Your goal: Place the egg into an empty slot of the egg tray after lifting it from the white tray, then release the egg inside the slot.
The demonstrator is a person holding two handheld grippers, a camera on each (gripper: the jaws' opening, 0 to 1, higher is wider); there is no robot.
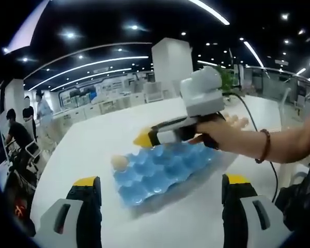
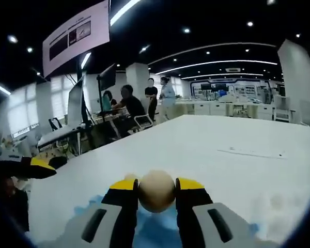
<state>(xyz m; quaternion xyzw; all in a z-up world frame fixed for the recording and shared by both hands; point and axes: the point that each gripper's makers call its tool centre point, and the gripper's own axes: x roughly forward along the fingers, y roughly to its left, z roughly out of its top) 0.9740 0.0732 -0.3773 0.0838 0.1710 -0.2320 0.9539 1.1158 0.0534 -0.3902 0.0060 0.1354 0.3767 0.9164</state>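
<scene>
The blue egg tray lies on the white table, with one beige egg sitting in a slot at its far left corner. My right gripper, held by a hand, hovers over the tray's far edge. Seen along its own jaws, my right gripper is shut on a beige egg, with the blue tray right underneath. My left gripper hangs wide open in front of the tray's near side, holding nothing.
Several pale eggs lie beyond the hand at the right. The left gripper's yellow tip shows at the left edge. People sit and stand at desks past the table's far side. The white table stretches far ahead.
</scene>
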